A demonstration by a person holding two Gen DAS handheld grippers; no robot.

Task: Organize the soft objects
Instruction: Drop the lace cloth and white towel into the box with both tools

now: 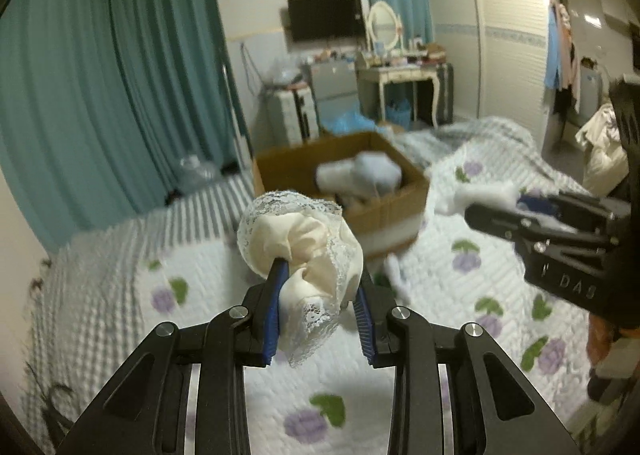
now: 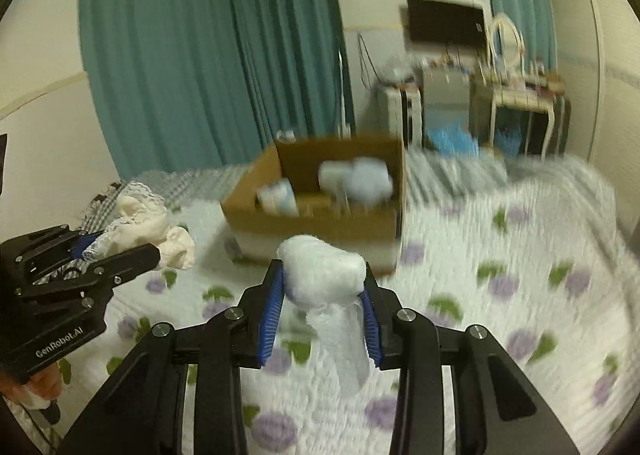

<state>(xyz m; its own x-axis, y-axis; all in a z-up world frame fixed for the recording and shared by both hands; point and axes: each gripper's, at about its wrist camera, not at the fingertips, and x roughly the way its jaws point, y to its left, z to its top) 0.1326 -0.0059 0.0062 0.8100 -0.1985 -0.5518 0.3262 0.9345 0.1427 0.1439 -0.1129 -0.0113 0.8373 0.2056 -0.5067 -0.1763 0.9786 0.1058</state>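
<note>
My left gripper (image 1: pixel 320 275) is shut on a cream cloth with a lace trim (image 1: pixel 304 243) and holds it above the bed. It also shows at the left of the right wrist view (image 2: pixel 132 243) with the cream cloth (image 2: pixel 152 223). My right gripper (image 2: pixel 324 275) is shut on a fluffy white cloth (image 2: pixel 324 275) that hangs down between its fingers; it shows at the right of the left wrist view (image 1: pixel 500 211). A cardboard box (image 1: pixel 400 211) (image 2: pixel 312 223) stands on the bed ahead of both grippers, with white and pale blue soft things (image 2: pixel 356 175) inside.
The bed has a white quilt with purple flowers (image 1: pixel 480 255) (image 2: pixel 500 255) and a grey striped part at the left. Teal curtains, a dressing table (image 1: pixel 400 75), a wall screen and a white wardrobe stand behind.
</note>
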